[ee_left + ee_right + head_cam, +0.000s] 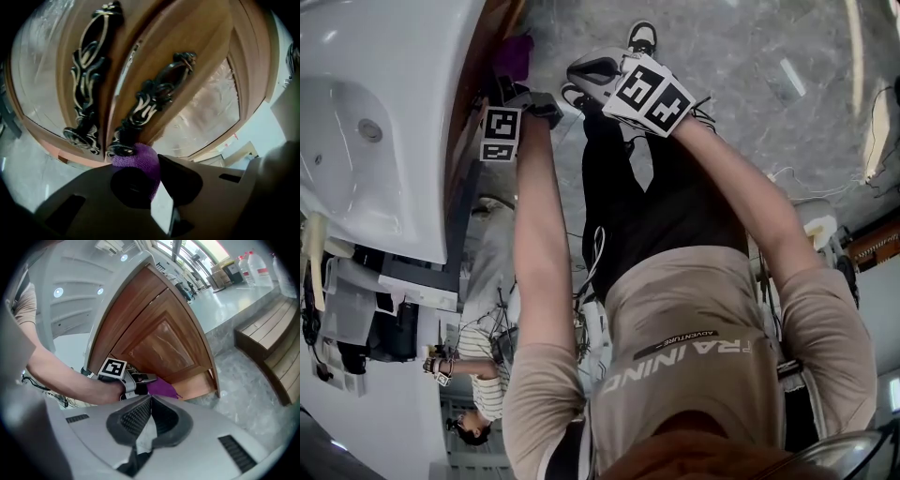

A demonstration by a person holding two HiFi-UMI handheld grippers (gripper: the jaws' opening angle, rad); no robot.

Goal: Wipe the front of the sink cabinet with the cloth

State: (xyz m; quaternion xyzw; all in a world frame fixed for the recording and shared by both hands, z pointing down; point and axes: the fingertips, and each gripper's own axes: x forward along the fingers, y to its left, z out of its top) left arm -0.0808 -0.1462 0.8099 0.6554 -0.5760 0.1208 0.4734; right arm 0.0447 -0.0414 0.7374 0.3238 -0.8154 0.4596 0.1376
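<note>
Purple cloth [140,158] is pinched in the left gripper [151,165]. The jaws are clamped on it and the wad sticks out ahead of them, toward the sink cabinet [197,42]. It sits low on the cabinet front, near the centre seam, right at the bottom end of one ornate door handle [154,101]. Whether the cloth actually touches the wood can't be told.

The second handle [91,70] is just across the seam. Both handles run lengthwise up the doors and stand proud of them. They look like the main obstruction, so strokes probably need to follow the panels either side of them.

The left gripper is the nearer one. The right gripper [149,399] has its jaws pressed together with nothing between them. It is held back from the cabinet over the floor [253,385], facing the doors.

The sink [375,122] sits on top of the cabinet, clear of the work.
</note>
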